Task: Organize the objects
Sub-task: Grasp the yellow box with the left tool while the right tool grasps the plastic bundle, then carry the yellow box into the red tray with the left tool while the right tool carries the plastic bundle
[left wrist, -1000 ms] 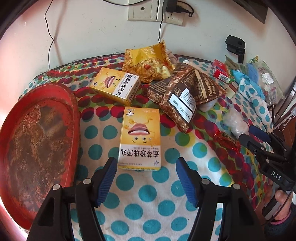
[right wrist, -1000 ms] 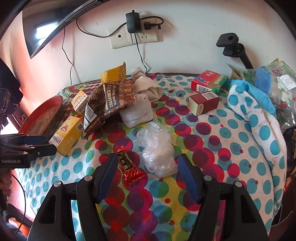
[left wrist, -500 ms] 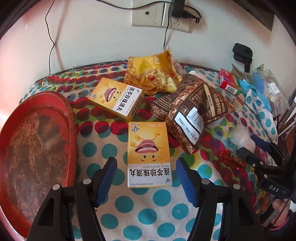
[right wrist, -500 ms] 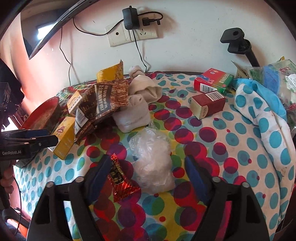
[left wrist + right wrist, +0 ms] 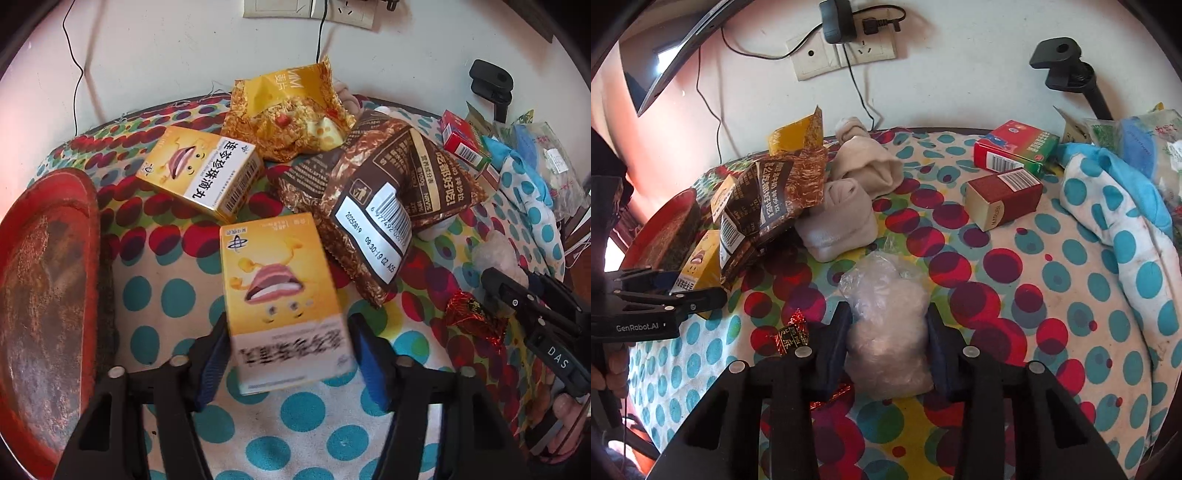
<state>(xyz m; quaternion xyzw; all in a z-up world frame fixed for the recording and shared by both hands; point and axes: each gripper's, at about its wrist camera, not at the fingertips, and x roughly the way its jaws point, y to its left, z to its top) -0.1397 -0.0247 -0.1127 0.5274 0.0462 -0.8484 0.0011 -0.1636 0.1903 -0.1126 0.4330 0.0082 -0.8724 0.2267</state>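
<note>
Polka-dot cloth covers the surface point(image 5: 1052, 288) I am working over, pushed up against a white wall with a socket plate point(image 5: 846, 55).

On my left, the left gripper point(image 5: 288, 354) is closing around a yellow medicine box point(image 5: 280, 295) that lies flat between its blue pads; the left pad looks to be at the box's edge, while a sliver of gap shows on the right, so I would not call it gripped. A second yellow box point(image 5: 199, 170) lies further back, with a gold snack bag point(image 5: 288, 110) and a brown snack bag point(image 5: 388, 199) behind and to the right. A worn red tray point(image 5: 48, 295) sits at the left edge of the surface.

On my right, the right gripper point(image 5: 886, 347) is closing on a crumpled clear plastic bag point(image 5: 886, 325), both pads pressing into its sides. A red foil candy point(image 5: 792, 334) lies just left of it. Further back are rolled white socks point(image 5: 846, 214), a maroon box point(image 5: 1004, 195) and a red-and-green box point(image 5: 1012, 147).
</note>
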